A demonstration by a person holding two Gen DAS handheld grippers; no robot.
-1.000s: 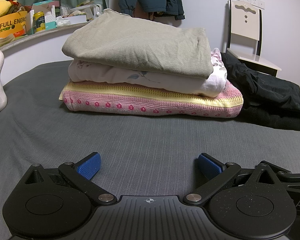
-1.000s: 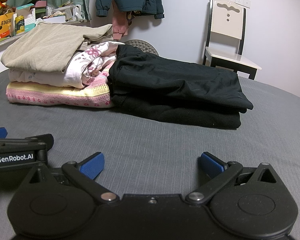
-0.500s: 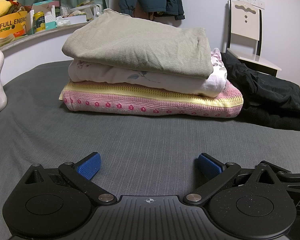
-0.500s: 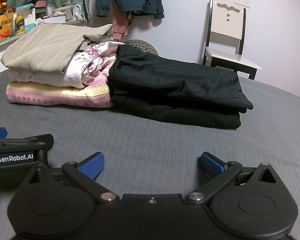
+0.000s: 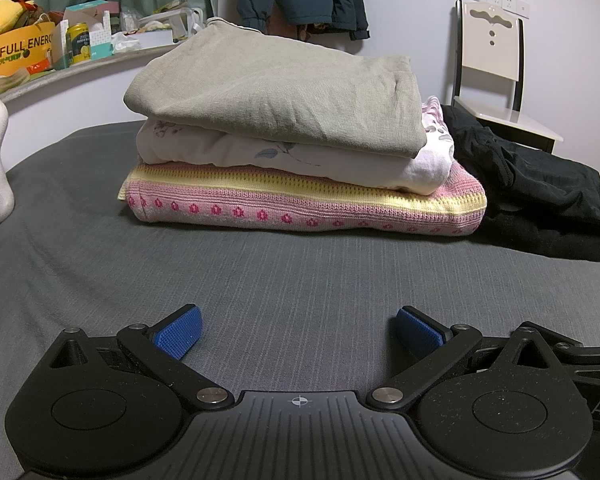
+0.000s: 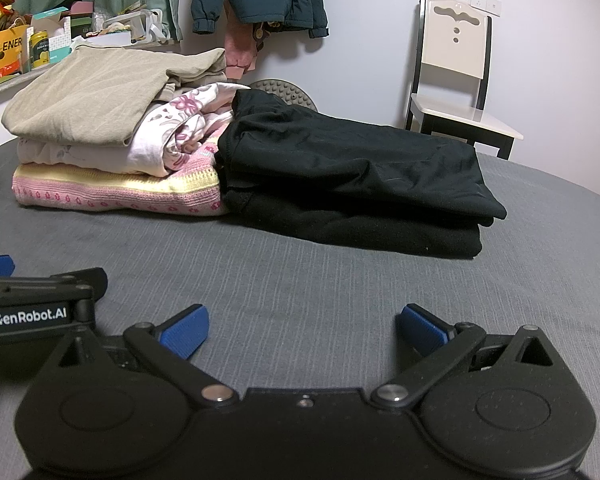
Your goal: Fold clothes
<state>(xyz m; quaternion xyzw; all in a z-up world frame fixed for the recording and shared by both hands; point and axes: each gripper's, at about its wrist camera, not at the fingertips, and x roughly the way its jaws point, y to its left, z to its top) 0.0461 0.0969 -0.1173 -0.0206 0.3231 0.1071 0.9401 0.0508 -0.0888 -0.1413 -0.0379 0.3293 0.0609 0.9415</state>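
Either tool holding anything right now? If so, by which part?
Nothing is held. The left tool and the right tool are both open over bare grey bedding, short of the folded stacks.

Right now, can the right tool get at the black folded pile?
Probably yes: the right tool is open and empty, with only bare grey bedsheet between it and the black folded pile.

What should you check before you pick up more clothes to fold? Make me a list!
1. Left tool open, holding nothing: ok.
2. Right tool open, holding nothing: ok.
3. Bed bare in front of both tools: ok.
4. Light pile stacked neatly, olive on top, pink knit at the bottom: ok.
5. Black pile folded beside it, touching: ok.
6. An unfolded garment to fold next: cannot tell, none in view.
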